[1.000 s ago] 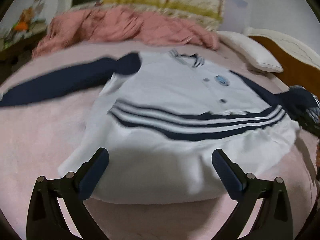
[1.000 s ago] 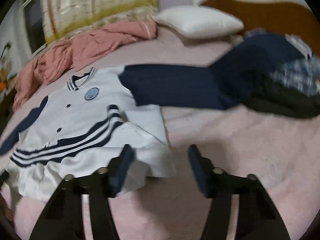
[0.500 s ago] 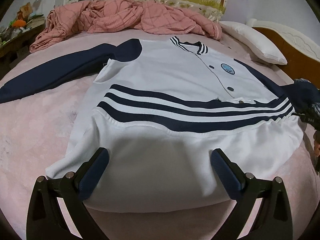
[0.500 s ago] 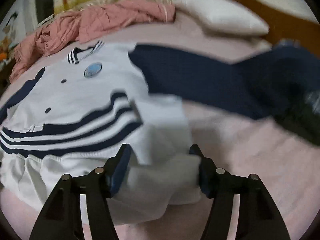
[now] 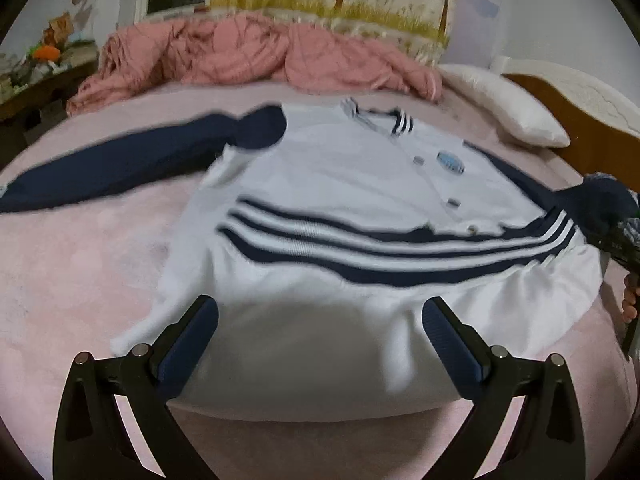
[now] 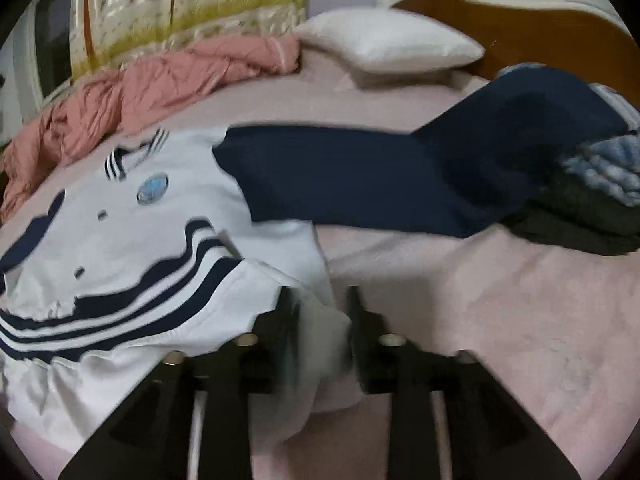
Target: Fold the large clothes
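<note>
A white jacket (image 5: 332, 184) with navy sleeves and navy stripes lies face up on the pink bed (image 5: 80, 272). My left gripper (image 5: 318, 332) is open, its fingers hovering over the white hem. In the right wrist view the jacket (image 6: 120, 248) lies to the left, its navy sleeve (image 6: 360, 176) stretched to the right. My right gripper (image 6: 320, 320) has closed on the jacket's right hem corner (image 6: 320, 344), with white cloth bunched between the fingers.
A crumpled pink quilt (image 5: 248, 52) lies at the bed's far side. A white pillow (image 5: 504, 108) and a wooden headboard (image 5: 580, 120) are at the right. A pile of dark clothes (image 6: 580, 208) lies under the sleeve's end.
My right gripper's fingers have closed from wide apart onto the jacket's right hem corner. My left gripper stays open over the hem and has drawn back slightly.
</note>
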Available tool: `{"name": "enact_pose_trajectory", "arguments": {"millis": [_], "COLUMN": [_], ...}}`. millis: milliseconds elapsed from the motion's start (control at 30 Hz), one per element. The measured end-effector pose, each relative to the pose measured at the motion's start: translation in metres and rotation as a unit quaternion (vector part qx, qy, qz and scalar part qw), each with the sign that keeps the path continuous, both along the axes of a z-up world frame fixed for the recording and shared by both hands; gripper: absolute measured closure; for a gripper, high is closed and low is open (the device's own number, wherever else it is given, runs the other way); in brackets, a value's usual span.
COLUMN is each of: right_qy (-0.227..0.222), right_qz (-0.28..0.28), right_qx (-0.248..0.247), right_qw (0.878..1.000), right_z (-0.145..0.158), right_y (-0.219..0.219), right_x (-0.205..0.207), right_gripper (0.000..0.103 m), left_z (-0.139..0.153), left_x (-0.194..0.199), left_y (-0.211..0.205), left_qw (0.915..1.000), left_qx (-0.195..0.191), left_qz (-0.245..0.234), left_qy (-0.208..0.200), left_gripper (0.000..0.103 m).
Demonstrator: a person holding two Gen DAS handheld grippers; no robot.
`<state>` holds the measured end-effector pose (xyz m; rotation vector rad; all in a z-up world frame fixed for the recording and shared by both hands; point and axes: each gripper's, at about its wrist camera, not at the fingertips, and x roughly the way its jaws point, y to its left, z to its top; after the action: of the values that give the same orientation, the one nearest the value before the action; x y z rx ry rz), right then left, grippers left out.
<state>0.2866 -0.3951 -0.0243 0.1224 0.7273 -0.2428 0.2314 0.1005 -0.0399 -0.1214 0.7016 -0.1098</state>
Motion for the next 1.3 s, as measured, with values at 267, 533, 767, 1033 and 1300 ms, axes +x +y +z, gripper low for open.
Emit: {"name": "enact_pose_trajectory", "arguments": {"millis": [267, 533, 767, 1033, 1300], "right_qy": [-0.078, -0.083, -0.038, 0.029, 0.039], "right_qz": [0.083, 0.167, 0.245, 0.293, 0.305], "right_qx": [0.020, -0.088, -0.137, -0.143, -0.230], "right_qw": [0.993, 0.979, 0.959, 0.945, 0.923], "right_z": [0.036, 0.025, 0.001, -0.024, -0.037], "right_y": [0.033, 0.111, 0.156, 0.175, 0.210], "right_x": [-0.079, -0.106, -0.110, -0.100, -0.091], "right_gripper": [0.036, 0.015, 0.015, 0.015, 0.015], "left_z": [0.036, 0.031, 0.010, -0.008, -0.025], "left_x": [-0.045, -0.058, -0.044, -0.040, -0.023], "left_y": [-0.028, -0.054, -0.071, -0.092, -0.128], "left_qw": [0.9971, 0.9906, 0.9918, 0.9847, 0.9721], "left_qx": [0.033, 0.087, 0.097, 0.129, 0.184], "left_qz": [-0.016, -0.039, -0.077, -0.116, -0.135], "left_qy": [-0.067, -0.098, -0.031, 0.009, 0.054], "left_gripper": [0.002, 0.000, 0.000, 0.000, 0.000]}}
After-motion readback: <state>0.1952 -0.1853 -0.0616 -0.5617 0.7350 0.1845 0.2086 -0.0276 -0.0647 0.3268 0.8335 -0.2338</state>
